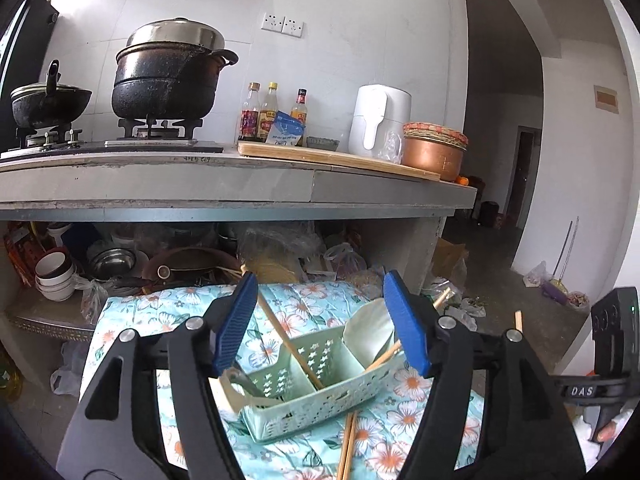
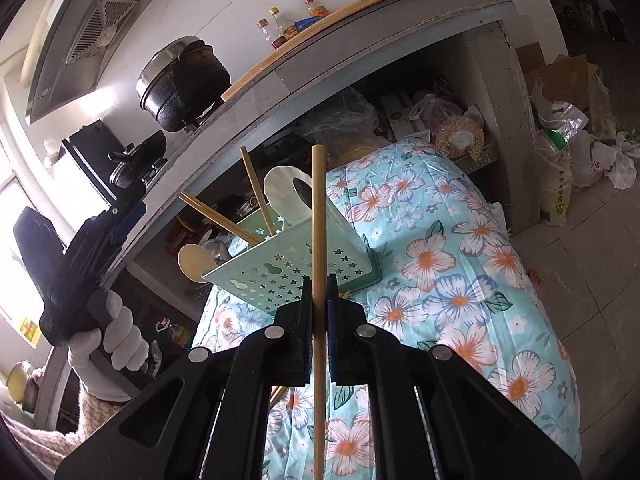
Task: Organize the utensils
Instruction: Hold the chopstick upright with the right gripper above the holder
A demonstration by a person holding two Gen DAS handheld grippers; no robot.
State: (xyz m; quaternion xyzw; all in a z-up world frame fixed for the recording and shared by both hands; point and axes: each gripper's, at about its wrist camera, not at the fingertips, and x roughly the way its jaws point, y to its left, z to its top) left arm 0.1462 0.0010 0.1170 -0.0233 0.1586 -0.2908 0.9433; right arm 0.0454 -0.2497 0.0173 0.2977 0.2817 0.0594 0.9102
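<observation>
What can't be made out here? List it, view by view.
- Left wrist view: the caddy's near left end sits behind the left hand-held gripper's finger.
- Left wrist view: the loose chopsticks run off the bottom edge.
- Right wrist view: the held chopstick's lower end leaves the frame; the right hand-held gripper hides the caddy's base.
- Both views: shelf clutter under the counter is too dark to identify.

One green basket (image 1: 316, 404) sits on one flowery cloth (image 1: 408, 432). It has three parts inside. Three bottles (image 1: 272, 114) stand on the counter (image 1: 160, 184). Two black pots (image 1: 168, 76) sit on the stove. One white spoon (image 2: 288, 192) stands in the basket.
</observation>
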